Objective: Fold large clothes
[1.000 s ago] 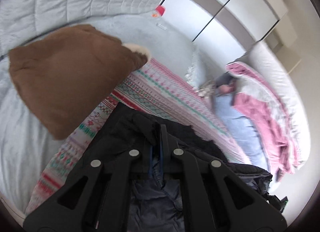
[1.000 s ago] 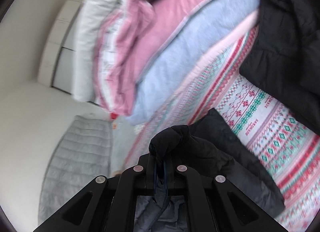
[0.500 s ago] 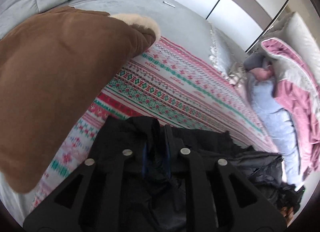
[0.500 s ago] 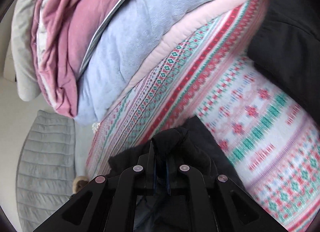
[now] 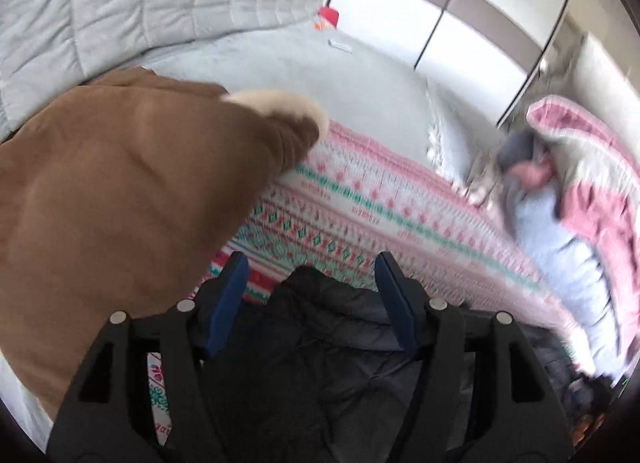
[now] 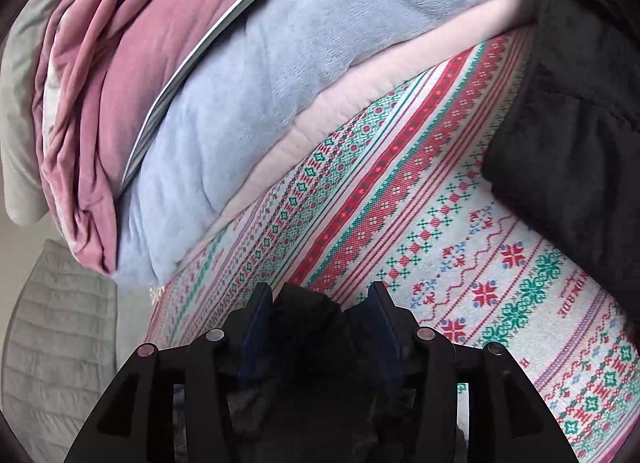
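We've laid black jacket [image 5: 320, 343] edge on patterned blanket [image 5: 380, 207]. Left gripper [image 5: 312, 295], right gripper [image 6: 318, 315]: jaws just opening, fabric between, unpinched. Brown garment [image 5: 120, 203] at 9 o'clock. More folds likely left.

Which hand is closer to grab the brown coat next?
Left, probably. The brown coat lies right beside the left gripper, whose jaws have just opened off the black jacket. The right view shows no brown coat.

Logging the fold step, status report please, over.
Both grippers, left gripper and right gripper, just opened, pads clear. Black puffer jacket released on patterned blanket. Brown garment close beside.
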Tool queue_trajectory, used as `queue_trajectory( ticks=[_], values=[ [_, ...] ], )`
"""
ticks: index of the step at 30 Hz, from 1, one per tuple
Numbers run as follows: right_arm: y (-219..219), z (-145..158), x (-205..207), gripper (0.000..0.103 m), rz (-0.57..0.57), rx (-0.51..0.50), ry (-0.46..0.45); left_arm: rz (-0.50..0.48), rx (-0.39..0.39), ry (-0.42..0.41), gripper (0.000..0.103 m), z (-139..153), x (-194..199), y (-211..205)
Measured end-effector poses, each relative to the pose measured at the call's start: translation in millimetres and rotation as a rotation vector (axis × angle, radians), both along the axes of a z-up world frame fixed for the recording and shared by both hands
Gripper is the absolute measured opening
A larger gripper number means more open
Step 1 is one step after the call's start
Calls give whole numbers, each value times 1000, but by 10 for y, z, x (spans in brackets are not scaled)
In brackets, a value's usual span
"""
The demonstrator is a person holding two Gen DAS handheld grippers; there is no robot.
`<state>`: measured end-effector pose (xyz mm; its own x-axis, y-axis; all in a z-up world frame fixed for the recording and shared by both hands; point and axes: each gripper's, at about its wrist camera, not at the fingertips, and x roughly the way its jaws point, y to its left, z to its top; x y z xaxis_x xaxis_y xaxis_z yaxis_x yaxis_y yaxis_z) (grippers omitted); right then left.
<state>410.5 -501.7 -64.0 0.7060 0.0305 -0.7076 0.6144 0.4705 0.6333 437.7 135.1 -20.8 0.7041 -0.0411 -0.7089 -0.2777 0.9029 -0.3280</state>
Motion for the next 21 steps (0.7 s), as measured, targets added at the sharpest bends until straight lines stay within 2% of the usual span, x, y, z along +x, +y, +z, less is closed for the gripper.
queue_trajectory(
  ticks=[3,6,9,12,14,17,21],
  values=[
    [2,93,-86,50,-4,-14,9,-2,-51,-4,66,72,-88,7],
    [86,255,-152,50,15,-73,11,-70,-62,35,67,20,-121,-209],
    [231,435,-172,50,60,-150,4,-164,-45,106,67,-134,-109,-497],
    [483,549,-95,50,213,-235,-2,-191,22,152,67,-298,-101,-690],
    [601,484,-22,50,276,-260,28,-175,65,176,67,-393,-103,-719],
    [643,262,70,50,290,-255,95,-150,101,192,67,-503,-96,-696],
    [642,73,182,50,310,-270,122,-132,119,183,67,-550,-116,-653]
  ],
)
